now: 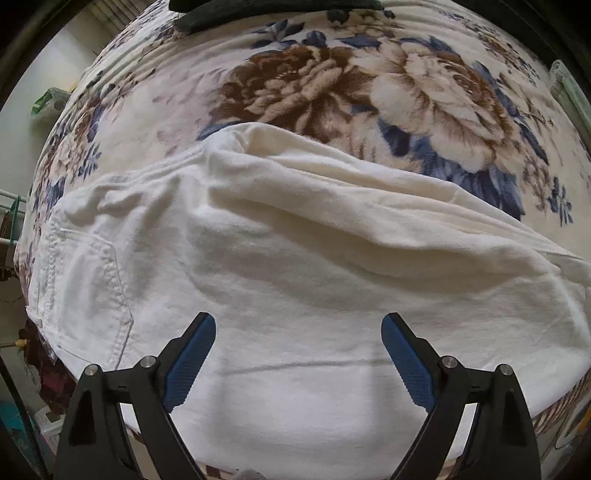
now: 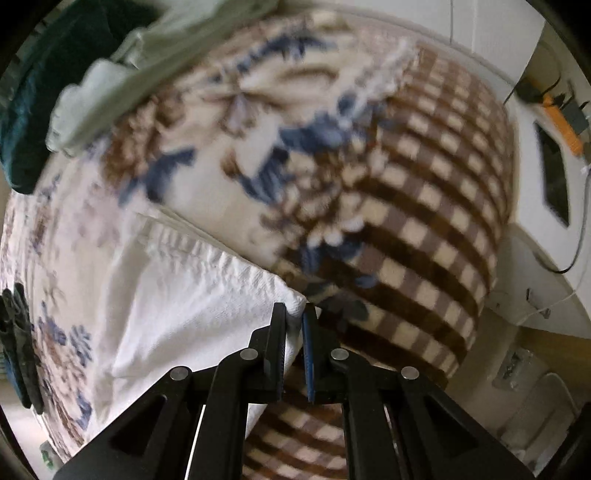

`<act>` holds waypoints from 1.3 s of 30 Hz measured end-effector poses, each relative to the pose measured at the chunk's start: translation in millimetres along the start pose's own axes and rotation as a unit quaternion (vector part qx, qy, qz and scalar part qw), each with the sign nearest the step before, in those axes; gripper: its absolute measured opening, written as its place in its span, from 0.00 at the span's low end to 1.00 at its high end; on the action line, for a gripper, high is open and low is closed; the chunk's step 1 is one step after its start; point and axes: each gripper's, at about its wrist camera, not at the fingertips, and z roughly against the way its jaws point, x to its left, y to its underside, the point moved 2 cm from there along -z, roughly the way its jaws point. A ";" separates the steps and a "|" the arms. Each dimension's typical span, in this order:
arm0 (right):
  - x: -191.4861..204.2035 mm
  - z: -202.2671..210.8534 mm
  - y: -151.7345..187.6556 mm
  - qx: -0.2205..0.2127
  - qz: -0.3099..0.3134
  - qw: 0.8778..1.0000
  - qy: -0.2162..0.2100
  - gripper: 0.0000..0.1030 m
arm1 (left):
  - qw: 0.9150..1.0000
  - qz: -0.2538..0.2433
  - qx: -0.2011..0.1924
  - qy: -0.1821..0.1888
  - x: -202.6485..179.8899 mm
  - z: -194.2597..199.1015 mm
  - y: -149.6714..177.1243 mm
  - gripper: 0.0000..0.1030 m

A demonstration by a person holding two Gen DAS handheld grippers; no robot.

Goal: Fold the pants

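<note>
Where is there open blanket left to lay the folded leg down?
Free: floral blanket beyond the white pants, up to the dark garment. Crowded: near edge, under the open left gripper; the right gripper pinches the hem corner by the checked blanket.

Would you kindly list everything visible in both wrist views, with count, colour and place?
pants: one, white, spread on the blanket; back pocket at the left in the left wrist view.
floral blanket: one, cream with brown and blue flowers, under the pants.
checked blanket: one, brown and cream, right of the floral one.
pale green cloth: one, upper left in the right wrist view.
dark cloth: one, top edge in the left wrist view.
left gripper: black, blue pads, jaws wide open above the pants.
right gripper: black, jaws pinching a pants corner.
</note>
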 end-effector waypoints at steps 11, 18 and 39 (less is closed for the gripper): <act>146.7 56.4 93.0 0.121 0.257 0.957 -0.064 0.52 | 0.995 0.095 -0.023 -0.006 91.0 42.2 -3.7 0.89; 354.6 2.9 259.4 0.325 0.387 0.837 -0.212 0.52 | 0.990 0.132 -0.026 -0.044 169.3 15.2 -33.6 0.89; 514.0 -87.5 324.9 0.426 0.458 0.773 -0.107 0.24 | 0.988 0.148 0.037 0.034 243.1 -51.3 -55.9 0.92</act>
